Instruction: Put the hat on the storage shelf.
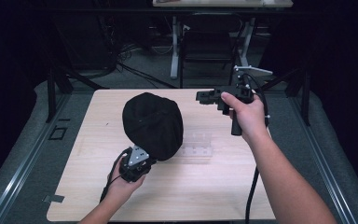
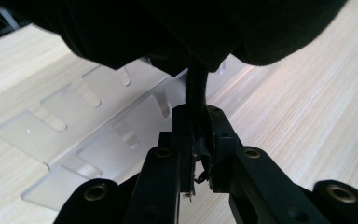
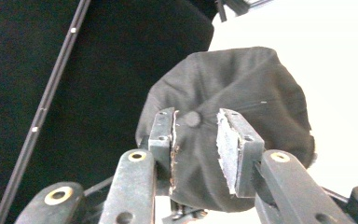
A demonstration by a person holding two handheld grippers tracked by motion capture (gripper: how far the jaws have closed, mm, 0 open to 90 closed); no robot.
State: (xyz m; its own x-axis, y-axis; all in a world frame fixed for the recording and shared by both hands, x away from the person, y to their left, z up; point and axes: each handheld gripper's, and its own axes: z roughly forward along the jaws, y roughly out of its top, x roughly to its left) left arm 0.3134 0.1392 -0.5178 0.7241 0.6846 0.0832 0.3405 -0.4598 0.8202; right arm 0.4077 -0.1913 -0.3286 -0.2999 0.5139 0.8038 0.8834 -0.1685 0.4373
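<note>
A black cap (image 1: 153, 123) is held up over the middle of the wooden table (image 1: 205, 196). My left gripper (image 1: 145, 161) reaches under its near edge from the front left. In the left gripper view my left gripper (image 2: 196, 135) is shut on a narrow black strip of the cap's edge (image 2: 196, 93), and the cap (image 2: 177, 28) hangs across the top. My right gripper (image 1: 200, 96) is raised to the right of the cap, pointing left at it and apart from it. In the right gripper view my right gripper (image 3: 196, 130) stands open, with the cap's crown (image 3: 242, 84) and top button beyond the jaws.
A clear acrylic rack (image 1: 196, 144) with slots lies flat on the table just right of the cap, and under it in the left gripper view (image 2: 74, 130). Black cables trail from both grippers. Beyond the table's far edge stand a chair and desk legs.
</note>
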